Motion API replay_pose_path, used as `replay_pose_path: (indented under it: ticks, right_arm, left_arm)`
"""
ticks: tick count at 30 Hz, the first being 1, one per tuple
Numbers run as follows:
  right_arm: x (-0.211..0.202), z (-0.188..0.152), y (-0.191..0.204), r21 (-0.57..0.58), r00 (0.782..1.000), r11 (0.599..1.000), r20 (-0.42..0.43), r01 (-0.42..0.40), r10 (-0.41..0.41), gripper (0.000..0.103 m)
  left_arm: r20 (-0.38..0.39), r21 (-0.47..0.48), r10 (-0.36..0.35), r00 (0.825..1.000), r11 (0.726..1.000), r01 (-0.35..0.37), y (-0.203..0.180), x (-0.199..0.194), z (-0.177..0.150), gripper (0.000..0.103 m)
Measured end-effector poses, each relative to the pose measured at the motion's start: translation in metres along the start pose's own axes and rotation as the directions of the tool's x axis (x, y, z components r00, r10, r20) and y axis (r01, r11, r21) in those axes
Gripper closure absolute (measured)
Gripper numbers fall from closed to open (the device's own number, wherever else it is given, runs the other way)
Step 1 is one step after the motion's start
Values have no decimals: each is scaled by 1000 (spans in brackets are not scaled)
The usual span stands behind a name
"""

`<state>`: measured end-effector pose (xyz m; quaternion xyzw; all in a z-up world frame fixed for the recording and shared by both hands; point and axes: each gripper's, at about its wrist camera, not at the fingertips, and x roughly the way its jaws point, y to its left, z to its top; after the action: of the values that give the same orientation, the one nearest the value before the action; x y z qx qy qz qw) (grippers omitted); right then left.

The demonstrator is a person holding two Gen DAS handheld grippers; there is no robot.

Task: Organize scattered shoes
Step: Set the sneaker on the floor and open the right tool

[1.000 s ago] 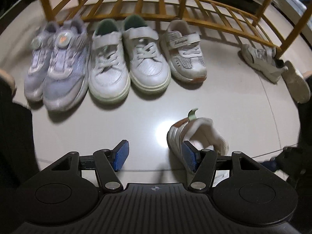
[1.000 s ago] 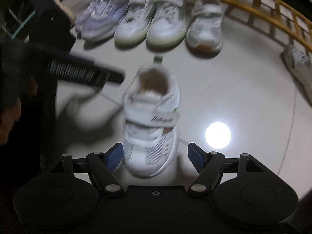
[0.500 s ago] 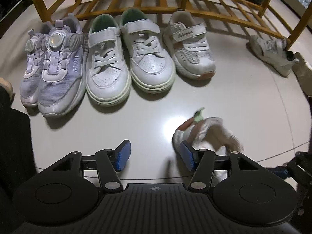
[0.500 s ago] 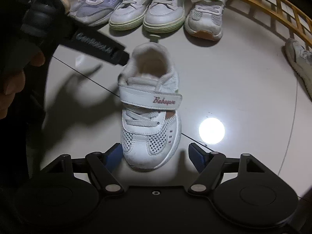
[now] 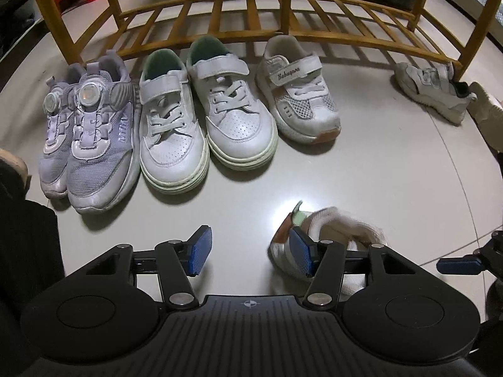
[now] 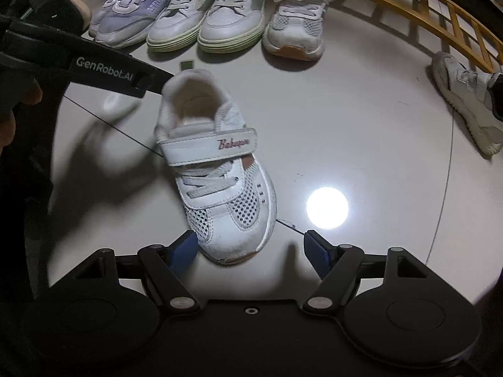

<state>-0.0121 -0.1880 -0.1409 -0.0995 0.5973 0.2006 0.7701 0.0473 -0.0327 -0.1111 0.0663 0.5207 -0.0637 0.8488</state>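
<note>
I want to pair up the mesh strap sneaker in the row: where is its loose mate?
The loose mate stands alone on the floor, toe toward the right gripper, in front of the row's mesh strap sneaker.

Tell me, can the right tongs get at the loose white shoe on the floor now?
Probably yes. The right tongs stand open with the toe of the loose white shoe between the pads, nothing blocking; the left tongs sit only beside its heel.
</note>
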Motion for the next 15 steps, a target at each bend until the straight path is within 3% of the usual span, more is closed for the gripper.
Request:
replay_pose_path:
  ticks: [7,10,15]
  right_arm:
    - [1,1,-10,33,1000,999,5,18,-18,26]
    - [1,2,-14,47,999,998,11,29,-30,26]
    - [1,6,-23,69,999,997,23,39,-41,26]
  left_arm:
    - [-6,28,17,1000,999,-17,1,6,-2,48]
    - [-39,27,-2,999,1000,3,3,11,-5,69]
    - [-69,31,-20,997,999,22,2,14,-14,84]
